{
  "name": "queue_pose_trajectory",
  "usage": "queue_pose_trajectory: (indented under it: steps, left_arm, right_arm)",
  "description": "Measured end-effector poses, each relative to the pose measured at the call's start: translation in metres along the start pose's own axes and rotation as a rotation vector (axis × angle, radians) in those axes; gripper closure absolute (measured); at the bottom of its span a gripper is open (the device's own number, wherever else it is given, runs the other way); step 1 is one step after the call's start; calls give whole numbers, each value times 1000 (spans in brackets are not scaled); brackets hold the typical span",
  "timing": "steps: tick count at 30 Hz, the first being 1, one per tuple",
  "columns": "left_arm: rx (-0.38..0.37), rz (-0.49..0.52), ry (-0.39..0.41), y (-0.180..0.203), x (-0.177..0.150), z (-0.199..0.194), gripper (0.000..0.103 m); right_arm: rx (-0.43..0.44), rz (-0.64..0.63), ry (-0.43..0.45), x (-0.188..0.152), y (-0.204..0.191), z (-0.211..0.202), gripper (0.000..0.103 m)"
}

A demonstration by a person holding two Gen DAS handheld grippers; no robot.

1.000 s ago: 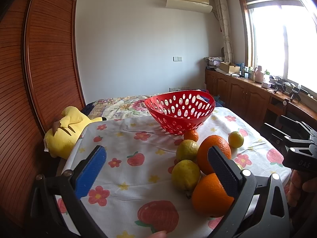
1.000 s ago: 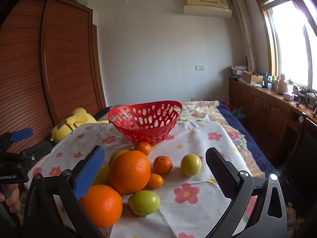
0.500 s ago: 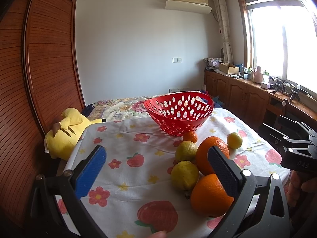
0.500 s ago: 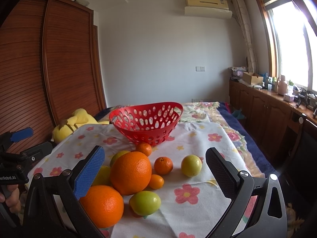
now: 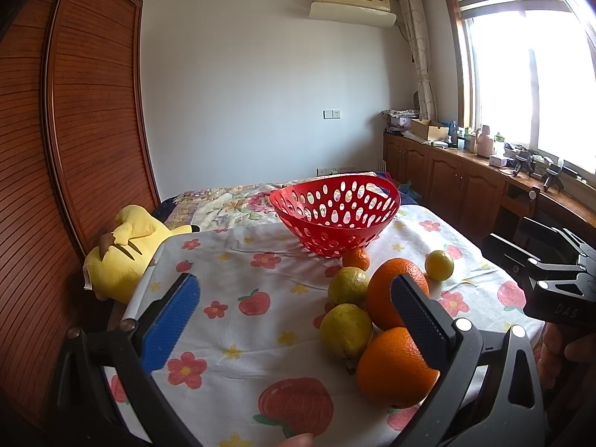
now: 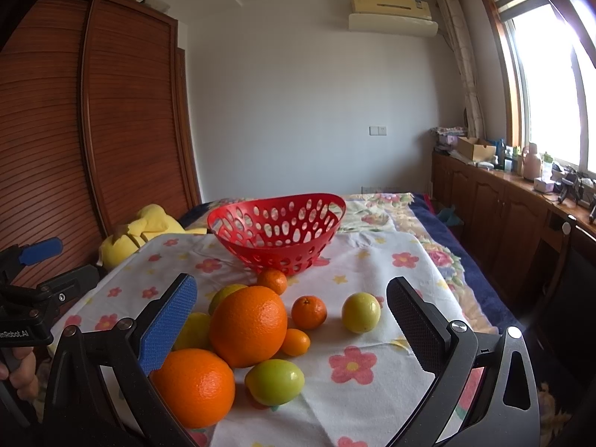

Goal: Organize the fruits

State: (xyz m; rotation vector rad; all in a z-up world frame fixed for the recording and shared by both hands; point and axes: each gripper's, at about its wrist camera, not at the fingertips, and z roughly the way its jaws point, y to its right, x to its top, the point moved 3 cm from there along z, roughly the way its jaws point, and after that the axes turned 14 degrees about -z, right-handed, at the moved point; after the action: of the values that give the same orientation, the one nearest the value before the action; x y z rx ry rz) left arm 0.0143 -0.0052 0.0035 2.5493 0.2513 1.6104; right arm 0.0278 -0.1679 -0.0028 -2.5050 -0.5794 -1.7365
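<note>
In the left wrist view the left gripper [image 5: 294,313] is spread wide over the tablecloth [image 5: 242,260], with the oranges [image 5: 396,367] and lemons [image 5: 346,329] by its right finger and the red basket [image 5: 335,212] beyond. In the right wrist view the right gripper [image 6: 290,313] is also spread wide, holding nothing, the fruit pile [image 6: 247,326] sitting between and just ahead of its fingers.
</note>
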Motion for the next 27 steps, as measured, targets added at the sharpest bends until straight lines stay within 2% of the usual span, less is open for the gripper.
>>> queue_pose_trajectory:
  steps: [17, 27]
  left_arm:
    - [-6, 2, 3, 3, -2, -4, 0]
    - [-14, 4, -33, 3, -11, 3, 0]
  right_arm:
    - [-2, -1, 2, -1, -1, 0, 0]
    - [7, -11, -17, 1, -11, 1, 0]
